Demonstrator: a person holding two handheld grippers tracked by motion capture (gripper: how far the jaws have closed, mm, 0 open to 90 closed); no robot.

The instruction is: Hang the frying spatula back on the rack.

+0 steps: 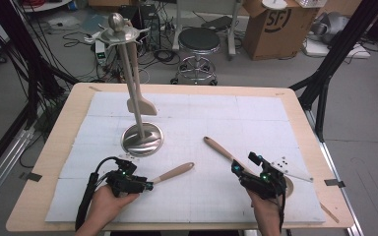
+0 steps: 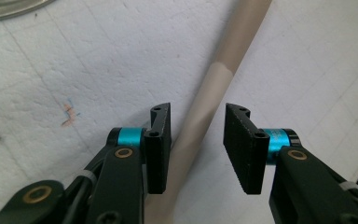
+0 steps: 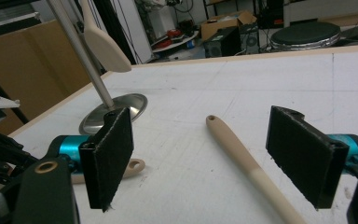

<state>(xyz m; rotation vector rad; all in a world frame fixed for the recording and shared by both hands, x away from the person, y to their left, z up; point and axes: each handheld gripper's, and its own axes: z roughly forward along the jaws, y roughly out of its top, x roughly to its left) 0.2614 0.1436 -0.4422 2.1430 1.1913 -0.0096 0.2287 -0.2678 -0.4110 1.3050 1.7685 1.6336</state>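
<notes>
**Two wooden utensils on the mat, both grippers open over their handles**

High view: a white mat (image 1: 236,118) covers most of the wooden table (image 1: 64,123). A metal rack (image 1: 137,88) stands on its round base toward the mat's far left, with a pale spatula (image 1: 139,98) hanging from its top ring. Two loose utensils lie nearer the front edge. The left utensil (image 1: 173,172) lies left of centre, its rounded handle end pointing right and away. The right utensil (image 1: 221,149) lies right of centre, slanting from its handle end at mid-mat down toward the front right corner.

The left gripper (image 1: 147,186) sits at the near end of the left utensil; from above the jaw gap is too small to read. The right gripper (image 1: 246,164) sits over the lower part of the right utensil, hiding its working end.

Left gripper view: the left utensil's shaft (image 2: 205,116) runs up between the two black jaws, close to the left one, with a clear gap to the right one. The jaws stand apart, not pressing on it. A seam shows where the shaft changes tone.

Right gripper view: jaws spread wide, the right utensil (image 3: 242,158) lying on the mat between them, touching neither. A small hole shows in its handle end. The left utensil's handle end (image 3: 133,167) peeks past the left jaw, and the rack base and hanging spatula appear behind.
</notes>
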